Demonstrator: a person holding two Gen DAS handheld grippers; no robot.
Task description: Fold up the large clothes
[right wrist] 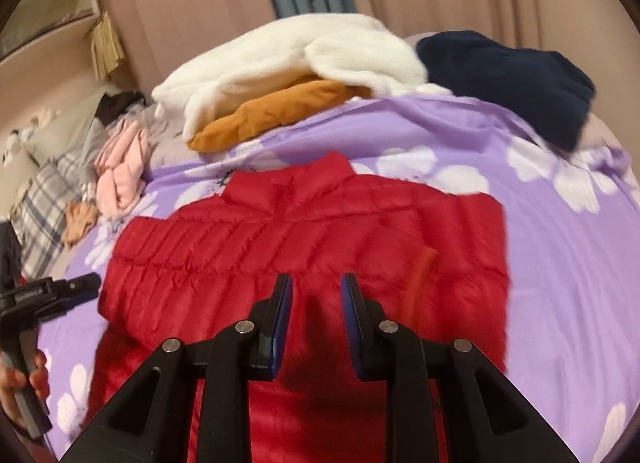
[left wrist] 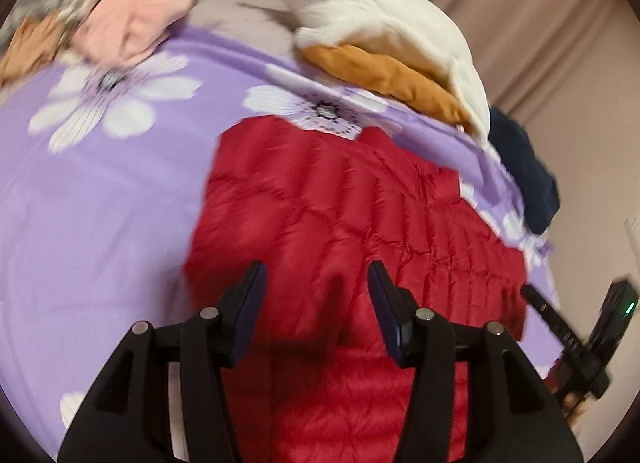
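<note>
Left tongs [left wrist: 316, 275] and right tongs [right wrist: 316, 287] gape empty over red jacket [right wrist: 304, 231]; only right view shows its collar.

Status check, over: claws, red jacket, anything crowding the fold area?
Left claw open, empty. Right claw gapped, holding nothing. Red jacket flat on purple sheet, collar away. White and orange clothes piled beyond collar, clear of jacket.

The quilted jacket [right wrist: 304, 239] lies on the bedsheet [right wrist: 560, 263], the clothes pile [right wrist: 288, 75] behind its collar.

Red quilted jacket [left wrist: 340, 223] on purple floral bedsheet [left wrist: 100, 203], left gripper [left wrist: 316, 283] jaws apart
</note>
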